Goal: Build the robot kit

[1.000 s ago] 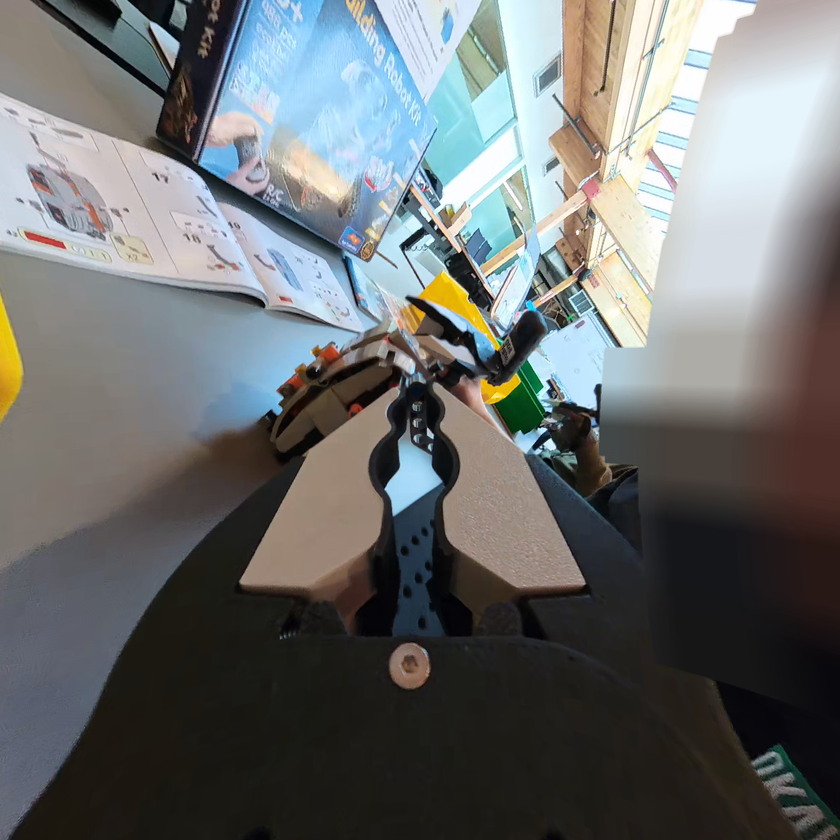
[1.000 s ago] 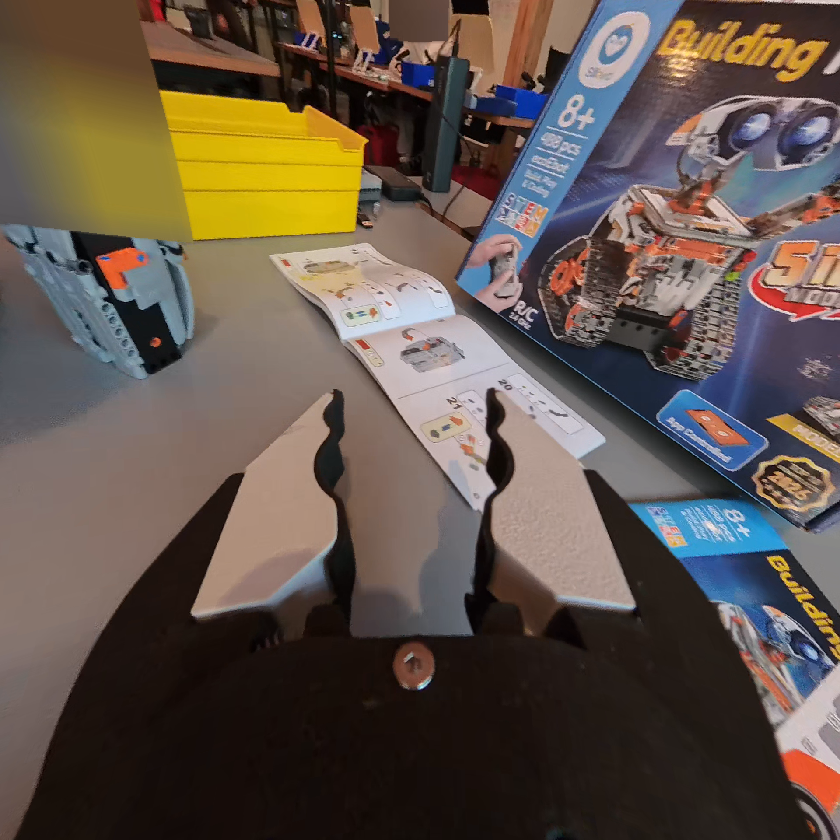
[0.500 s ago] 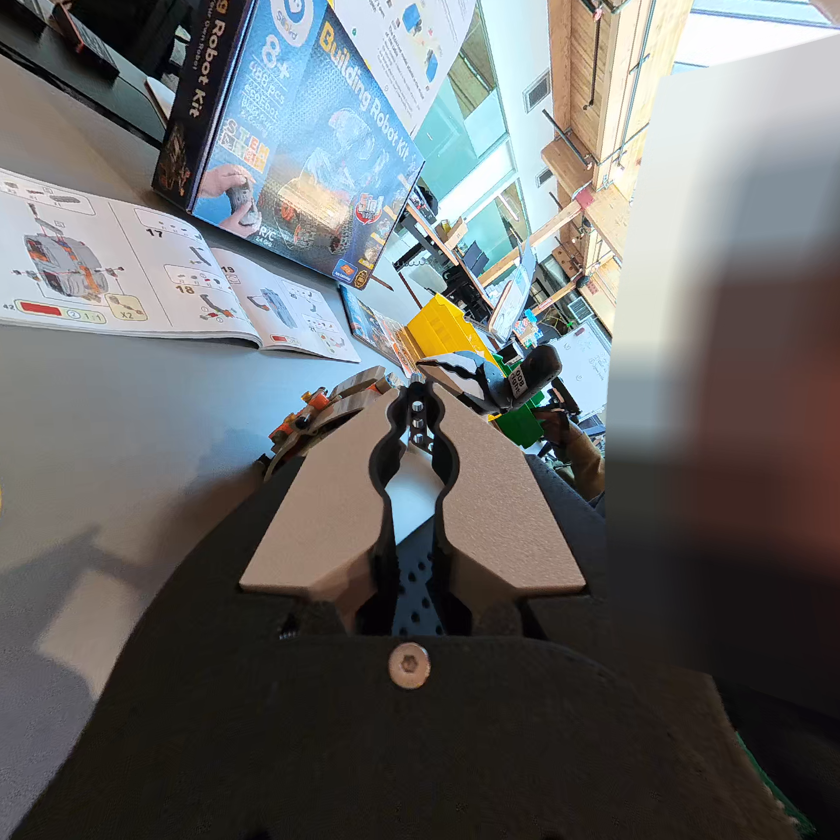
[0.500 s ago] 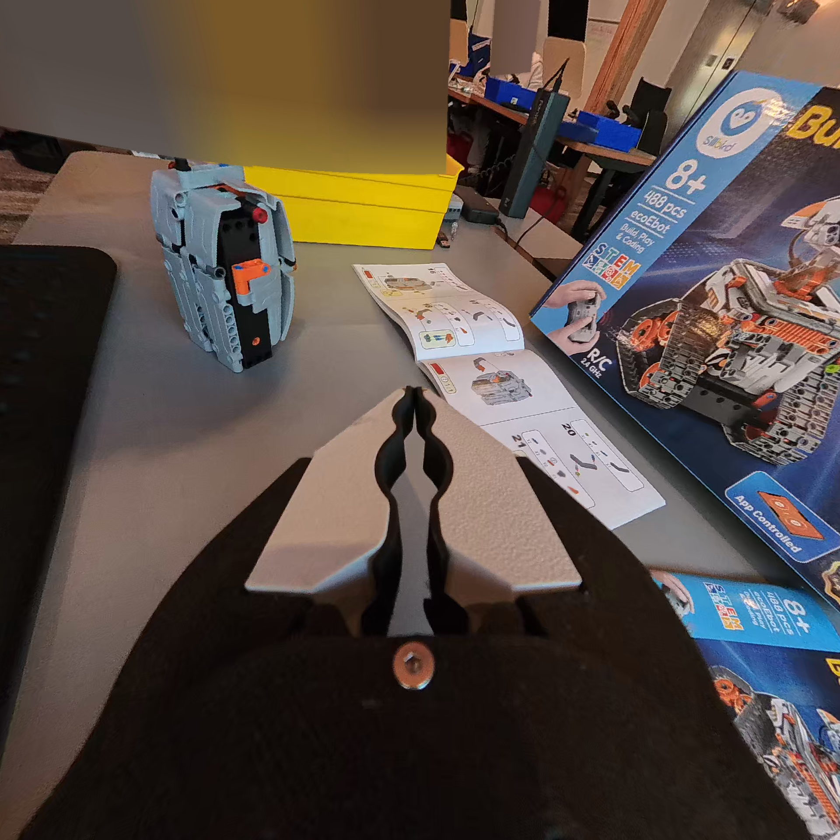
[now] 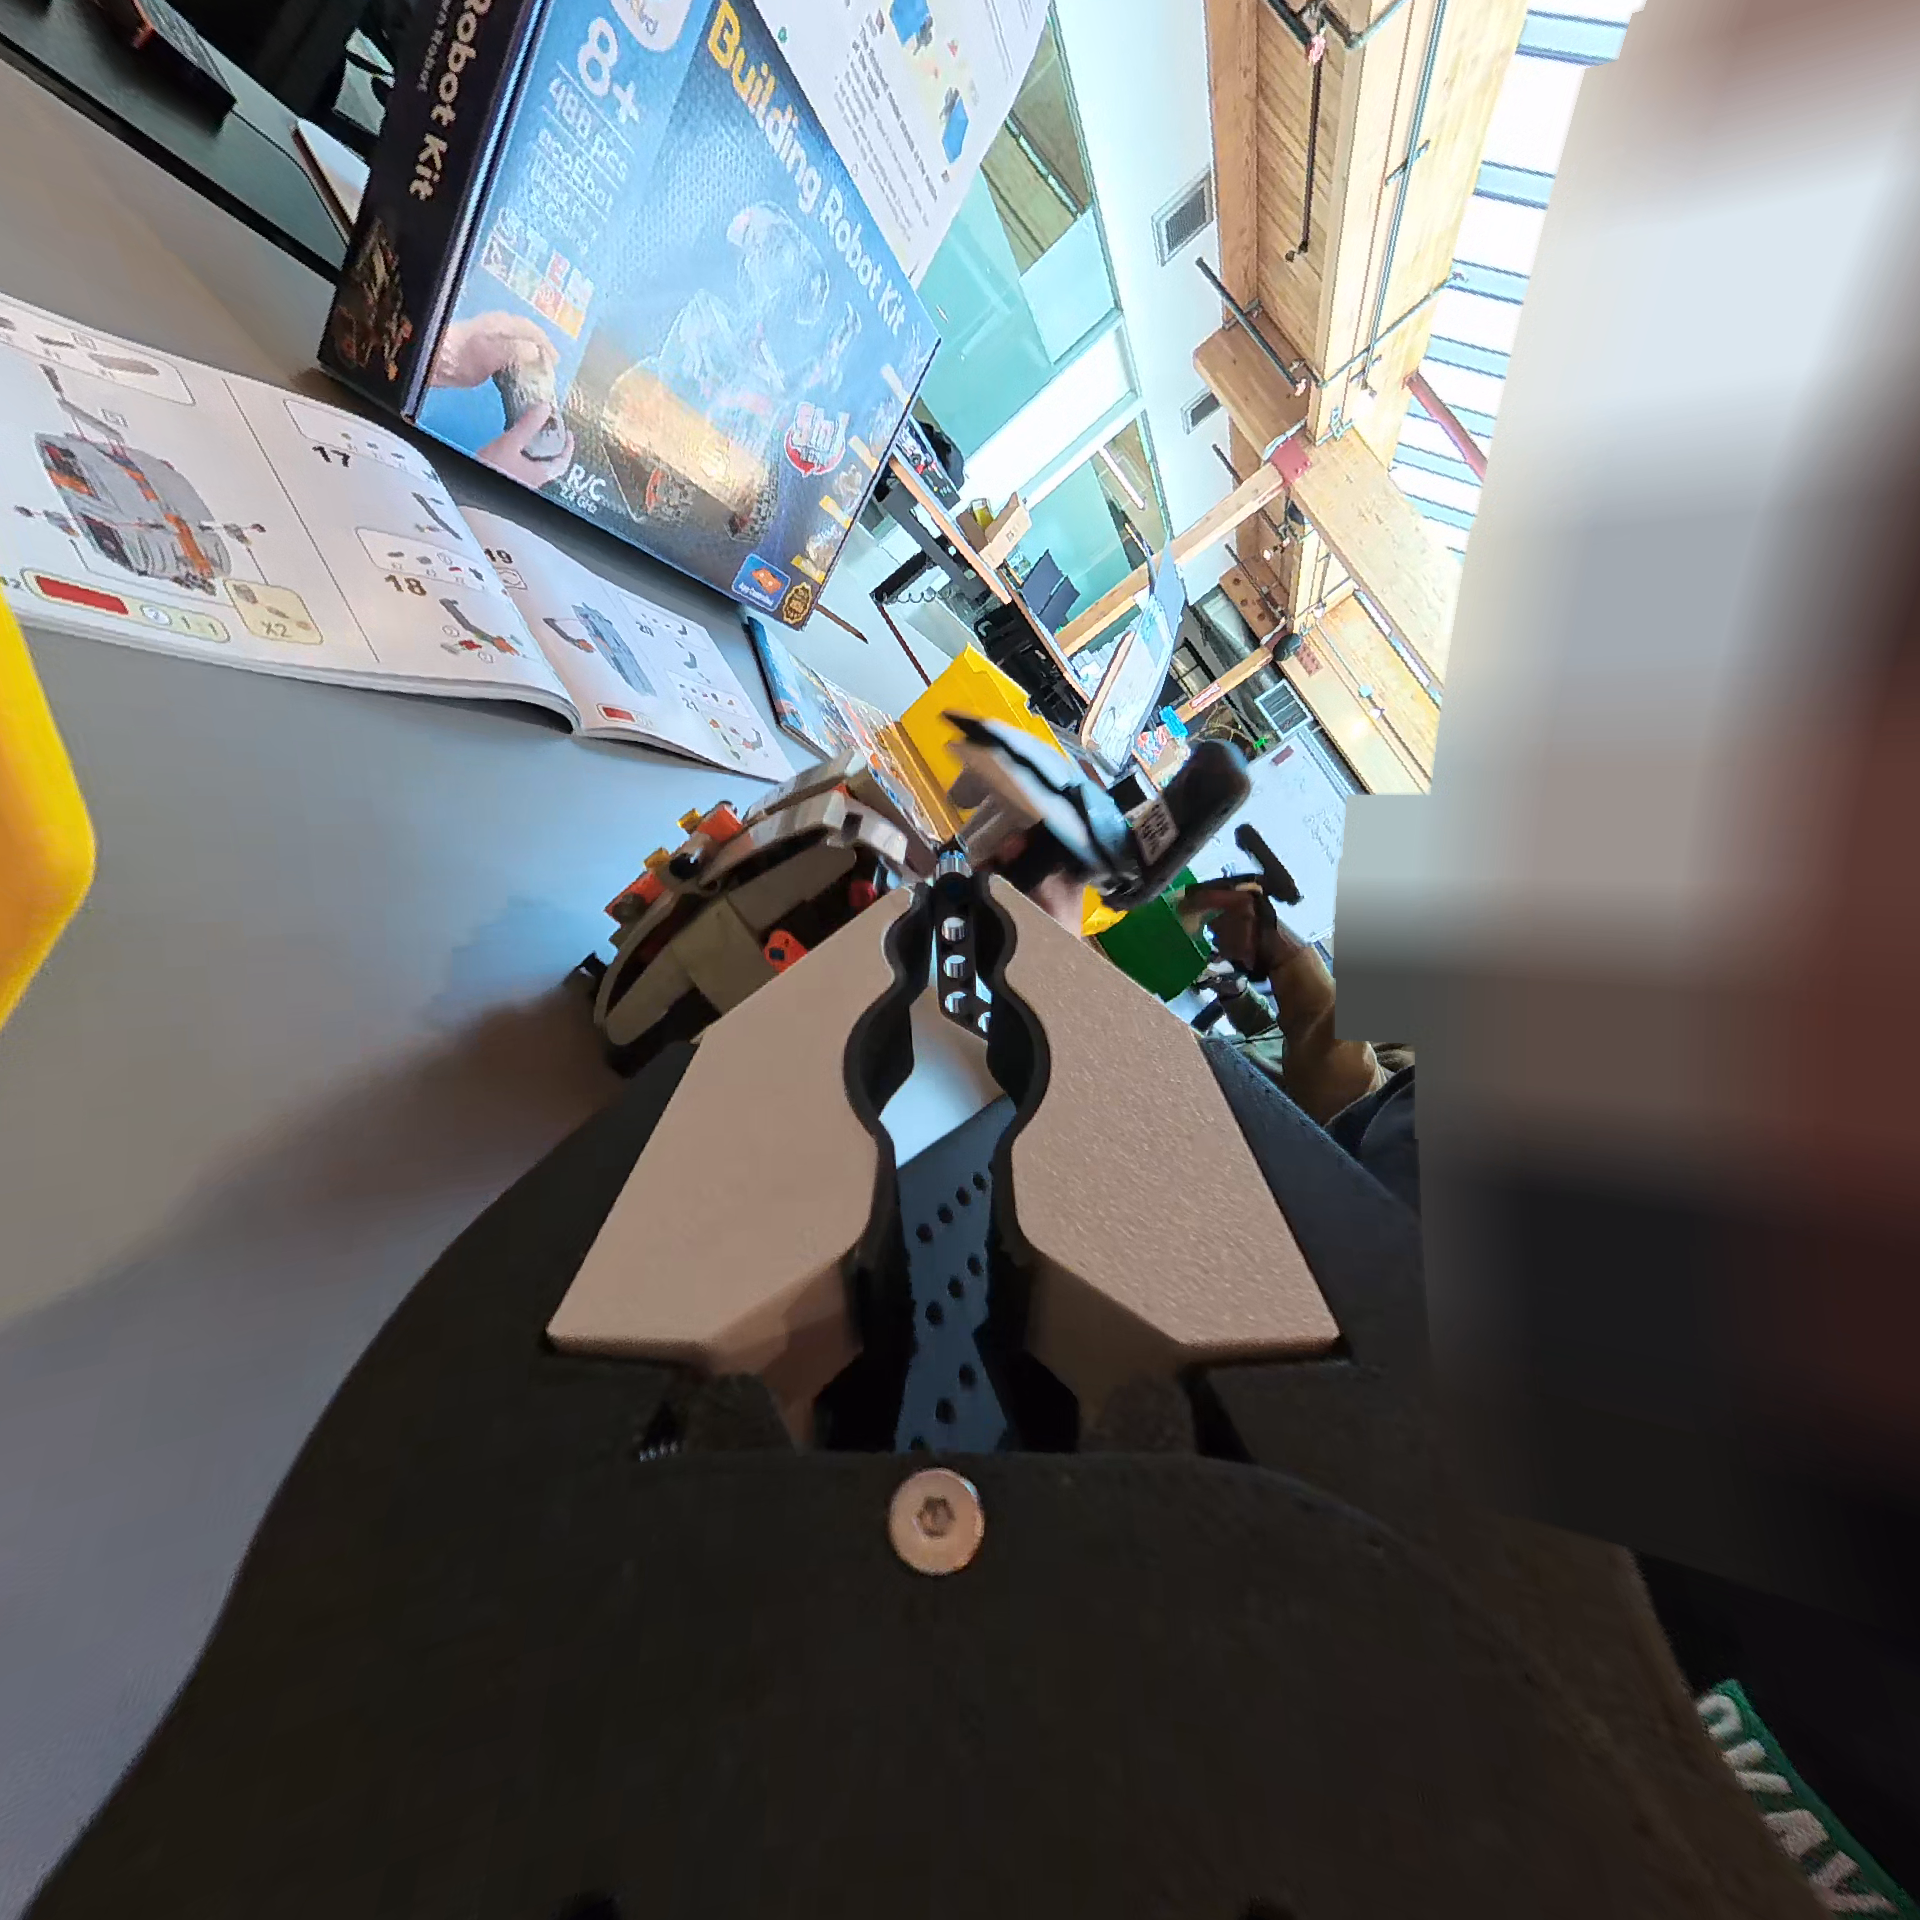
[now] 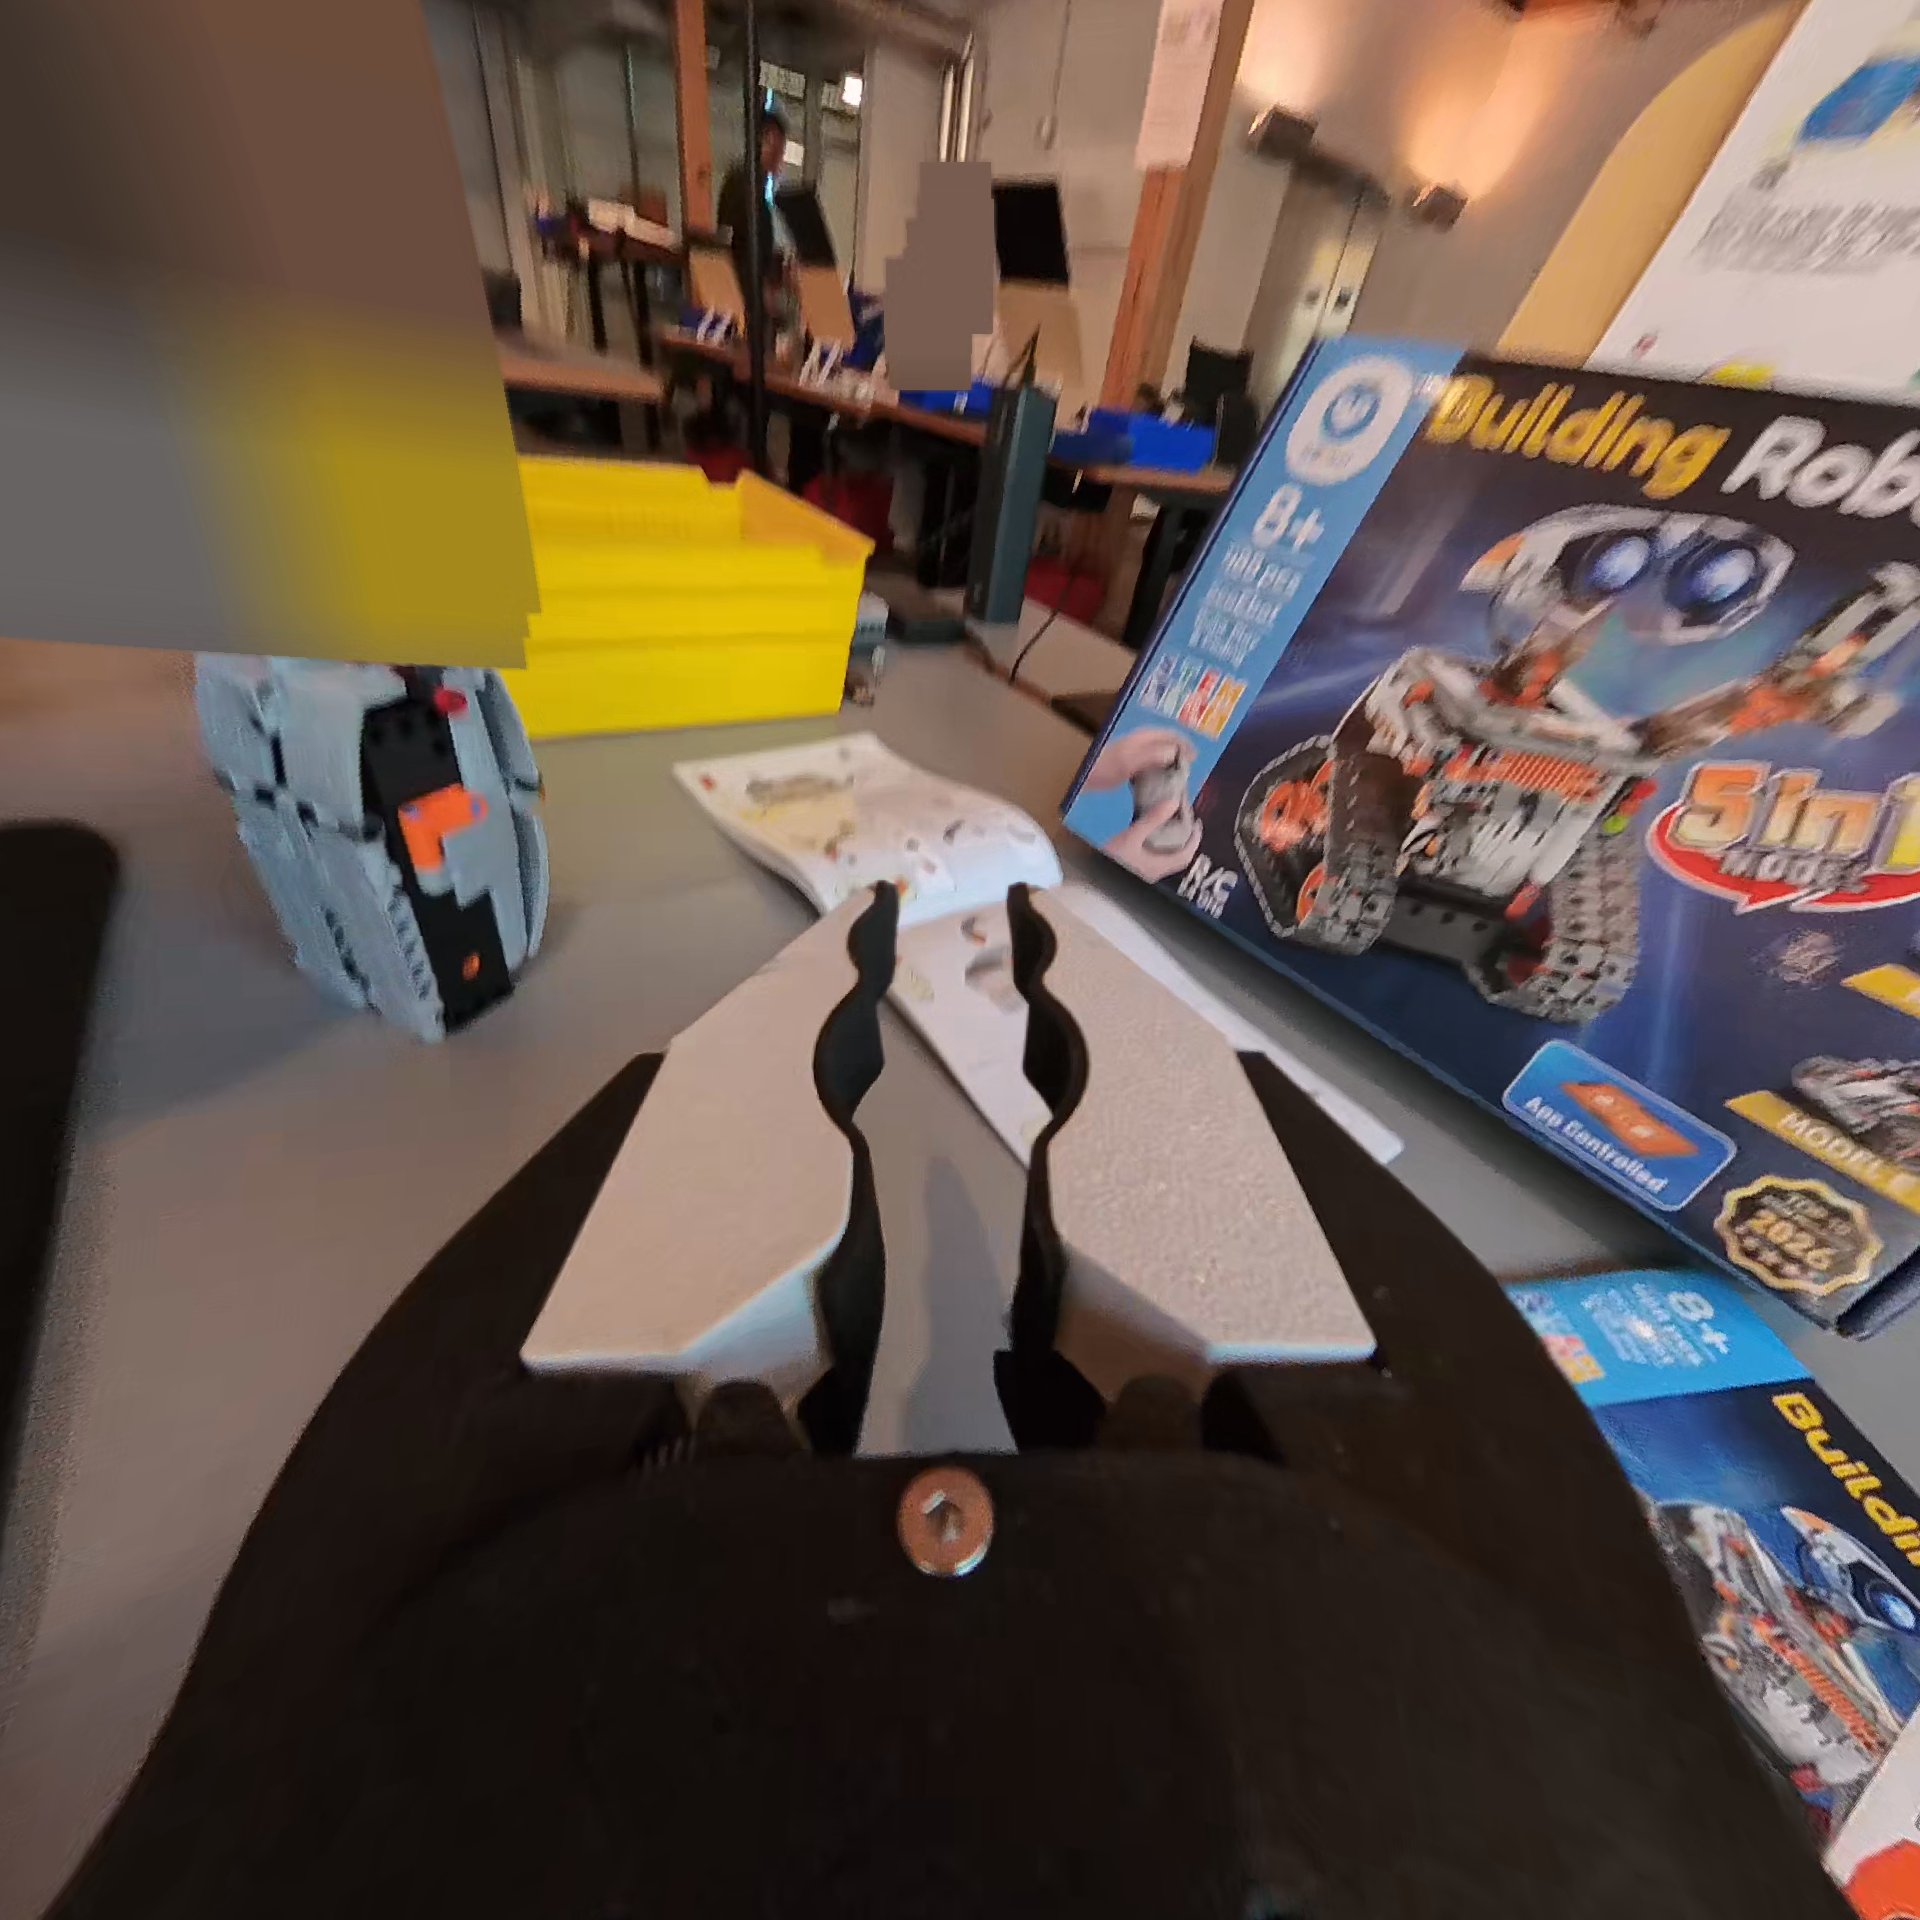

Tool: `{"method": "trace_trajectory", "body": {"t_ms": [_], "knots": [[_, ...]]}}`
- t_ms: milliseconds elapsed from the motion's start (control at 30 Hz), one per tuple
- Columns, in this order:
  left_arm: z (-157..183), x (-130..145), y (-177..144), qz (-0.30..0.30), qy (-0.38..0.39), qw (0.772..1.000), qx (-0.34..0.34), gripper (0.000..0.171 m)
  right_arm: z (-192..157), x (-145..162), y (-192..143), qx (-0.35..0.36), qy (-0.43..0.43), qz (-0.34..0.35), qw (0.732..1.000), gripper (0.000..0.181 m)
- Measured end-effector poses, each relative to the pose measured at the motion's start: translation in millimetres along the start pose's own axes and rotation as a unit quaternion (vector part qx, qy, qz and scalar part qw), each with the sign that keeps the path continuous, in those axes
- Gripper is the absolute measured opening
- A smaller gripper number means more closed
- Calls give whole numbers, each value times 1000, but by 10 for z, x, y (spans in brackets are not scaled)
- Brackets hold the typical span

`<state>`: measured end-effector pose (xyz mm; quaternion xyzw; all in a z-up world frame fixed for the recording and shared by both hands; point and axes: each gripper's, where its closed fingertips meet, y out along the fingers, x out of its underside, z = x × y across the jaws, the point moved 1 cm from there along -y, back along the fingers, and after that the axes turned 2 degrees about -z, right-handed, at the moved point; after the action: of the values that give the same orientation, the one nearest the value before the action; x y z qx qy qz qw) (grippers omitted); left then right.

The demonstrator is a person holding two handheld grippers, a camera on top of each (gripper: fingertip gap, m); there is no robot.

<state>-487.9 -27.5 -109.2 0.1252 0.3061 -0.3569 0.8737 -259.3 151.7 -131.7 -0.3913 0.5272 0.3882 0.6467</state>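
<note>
My left gripper [image 5: 951, 899] is shut on a thin black beam with holes [image 5: 958, 961], held just right of a grey, black and orange brick model [image 5: 727, 914] on the grey table [image 5: 312, 935]. My right gripper shows blurred just beyond it in the left wrist view [image 5: 1049, 800]. In the right wrist view my right gripper [image 6: 945, 904] is a little open and empty, above the table near an open instruction booklet [image 6: 862, 821]. The brick model [image 6: 384, 852] stands upright to its left, apart from it.
A large blue kit box [image 6: 1507, 779] stands at the right, with a smaller blue box [image 6: 1714, 1507] lying in front. Stacked yellow bins [image 6: 686, 603] stand at the back. A black mat [image 6: 42, 1039] lies at the left. The booklet [image 5: 312, 561] and the box [image 5: 644, 343] also show in the left wrist view. My hands' fingertips stand some 30 centimeters from each other.
My right gripper was open, shut half a second ago, and is now partly open again; it has swung toward the model. My left gripper stays shut on the black beam.
</note>
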Motion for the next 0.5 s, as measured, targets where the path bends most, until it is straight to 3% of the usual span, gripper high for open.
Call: {"method": "trace_trajectory", "body": {"t_ms": [100,233,367,500], "knots": [[-5,27,-60,3,5,1000,0,5,-26,-203,-25,16,-16,37,999,21],[-46,72,-98,4,0,1000,3,5,-169,-185,124,-3,-15,16,1000,21],[-133,183,-13,-5,-43,999,23,5,-814,-197,415,-185,39,9,982,70],[-186,284,158,-20,-81,996,43,5,-1199,-231,706,-296,46,-1,954,84]]}}
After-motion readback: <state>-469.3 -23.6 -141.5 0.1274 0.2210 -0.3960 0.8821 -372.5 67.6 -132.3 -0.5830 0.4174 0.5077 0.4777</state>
